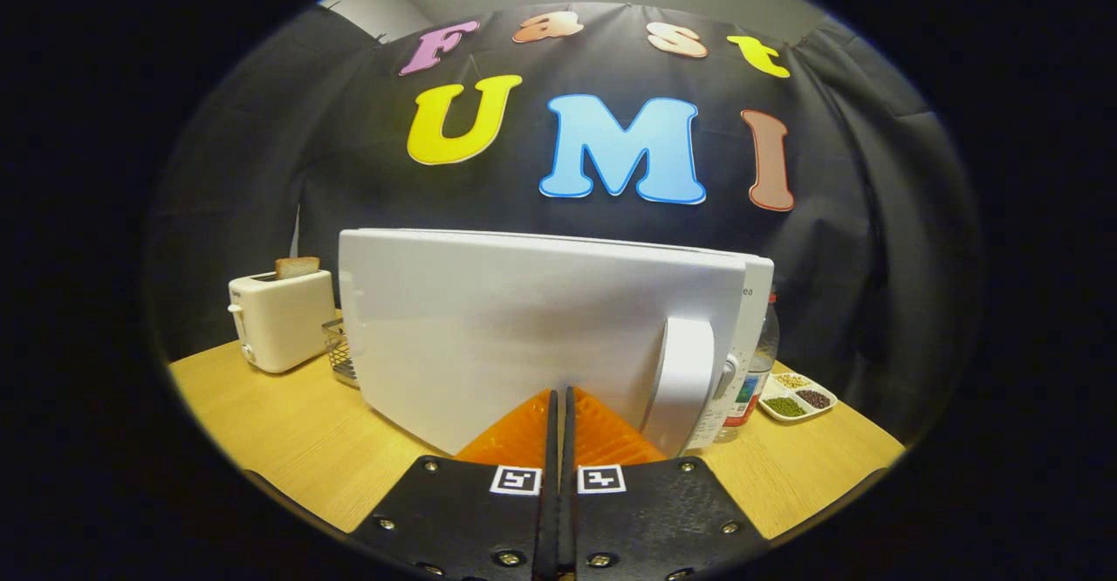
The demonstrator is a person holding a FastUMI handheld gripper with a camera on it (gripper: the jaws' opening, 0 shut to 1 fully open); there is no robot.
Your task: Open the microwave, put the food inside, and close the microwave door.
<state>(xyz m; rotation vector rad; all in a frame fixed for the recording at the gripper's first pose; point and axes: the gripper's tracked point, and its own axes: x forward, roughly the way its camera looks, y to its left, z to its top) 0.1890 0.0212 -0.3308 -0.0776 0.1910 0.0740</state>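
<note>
Gripper [558, 398] fingers are closed together, tips side by side with only a thin line between them, and nothing is held. The tips sit at the lower edge of the microwave door [532, 337]; whether they touch its face cannot be told.

Microwave [757, 302] stands on the wooden worktop [288, 433], directly ahead of the fingers. Its white door faces the camera at a slant; whether it is fully shut cannot be told. A white vertical handle [685, 380] sits on the right part of the door, just right of the fingertips. A narrow strip of the control panel shows beyond the handle, with a knob [727, 372] low down.

To the left of the microwave stands a white toaster [279, 319] with a slice of bread [297, 266] standing up in its slot. A wire basket [340, 354] sits between toaster and microwave, partly hidden by the door.

To the right, a clear bottle [761, 354] stands just beside the microwave. Further right on the worktop lies a white divided dish [797, 396] holding green, dark and pale grains in separate compartments.
</note>
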